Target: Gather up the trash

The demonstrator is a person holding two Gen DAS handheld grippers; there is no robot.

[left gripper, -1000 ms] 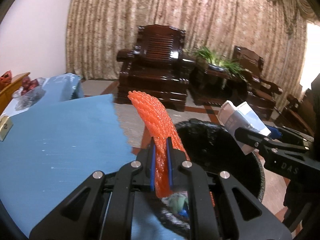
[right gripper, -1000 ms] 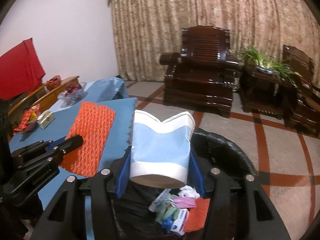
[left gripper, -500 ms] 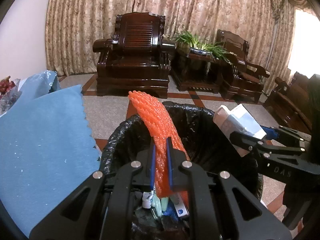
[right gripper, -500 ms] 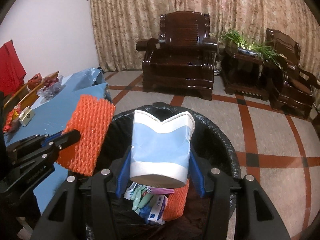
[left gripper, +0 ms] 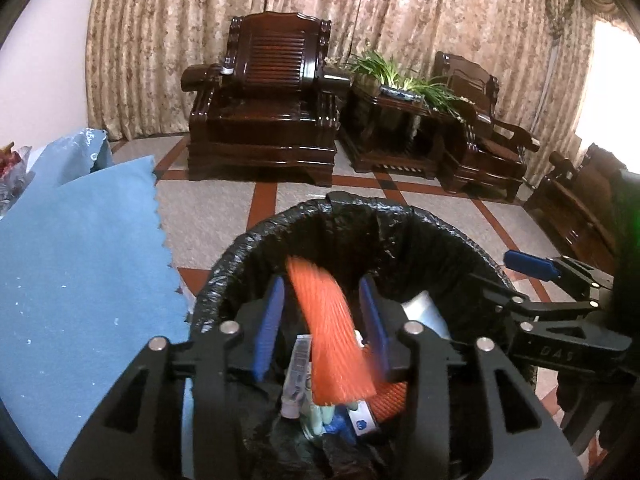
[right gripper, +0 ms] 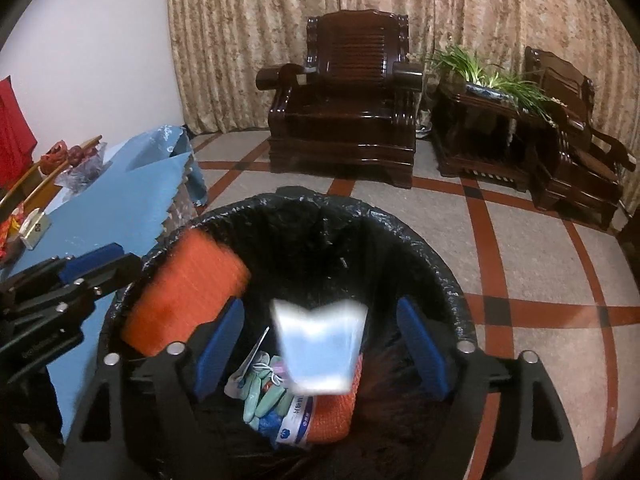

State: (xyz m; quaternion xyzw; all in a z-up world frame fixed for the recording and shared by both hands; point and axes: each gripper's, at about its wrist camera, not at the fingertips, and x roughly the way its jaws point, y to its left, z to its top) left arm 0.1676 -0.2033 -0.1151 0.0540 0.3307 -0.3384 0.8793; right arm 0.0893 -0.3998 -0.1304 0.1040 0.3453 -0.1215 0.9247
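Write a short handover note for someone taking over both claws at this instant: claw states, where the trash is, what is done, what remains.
Left claw: open, above the bin; the orange foam net is blurred between its fingers, apparently dropping.
Right claw: open, also above the bin; the blue-and-white paper cup is blurred below it, apparently falling in.
Done: both pieces let go over the black-lined bin, which already holds wrappers and another orange net.
Left: check both landed inside, then look over the blue table for more trash.

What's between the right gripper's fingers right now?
In the right wrist view the right gripper is open; the blue-and-white paper cup, motion-blurred, sits between its pads touching neither, above the trash in the black-lined bin.
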